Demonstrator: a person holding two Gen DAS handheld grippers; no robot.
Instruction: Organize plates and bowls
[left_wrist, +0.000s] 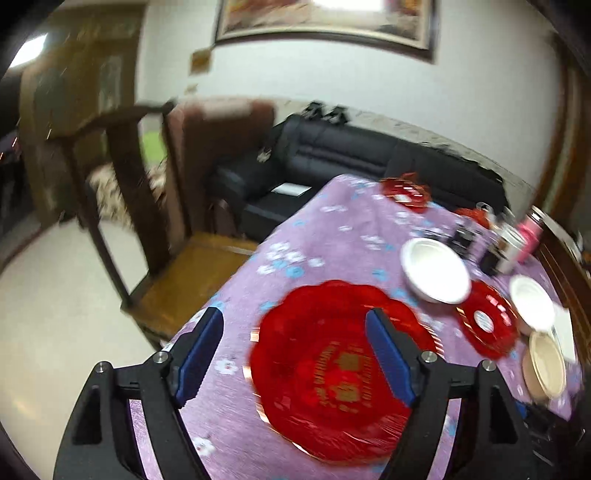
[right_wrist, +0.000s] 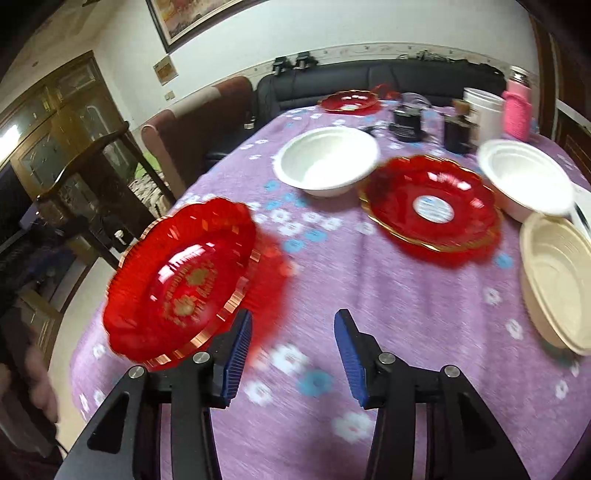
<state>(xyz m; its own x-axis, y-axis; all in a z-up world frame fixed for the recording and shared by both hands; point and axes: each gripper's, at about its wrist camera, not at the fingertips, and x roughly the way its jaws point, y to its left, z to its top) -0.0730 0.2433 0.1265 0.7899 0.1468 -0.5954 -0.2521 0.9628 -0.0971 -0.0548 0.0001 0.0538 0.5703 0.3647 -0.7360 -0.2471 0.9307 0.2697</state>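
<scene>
A large red scalloped plate with gold lettering (left_wrist: 332, 365) lies near the table's front left; my left gripper (left_wrist: 295, 332) is open just above its near rim. It also shows in the right wrist view (right_wrist: 181, 280), tilted, left of my open, empty right gripper (right_wrist: 293, 339). A second red plate with a white sticker (right_wrist: 432, 205) (left_wrist: 487, 319) sits mid-table. Two white bowls (right_wrist: 327, 160) (right_wrist: 524, 181) and a cream bowl (right_wrist: 557, 280) surround it. A third red plate (right_wrist: 349, 99) is at the far edge.
The table has a purple flowered cloth (right_wrist: 369, 295). Jars, a white tub (right_wrist: 484, 110) and a pink bottle (right_wrist: 517, 110) crowd the far right. A wooden chair (left_wrist: 184, 258) stands left of the table, a black sofa (left_wrist: 369, 155) behind.
</scene>
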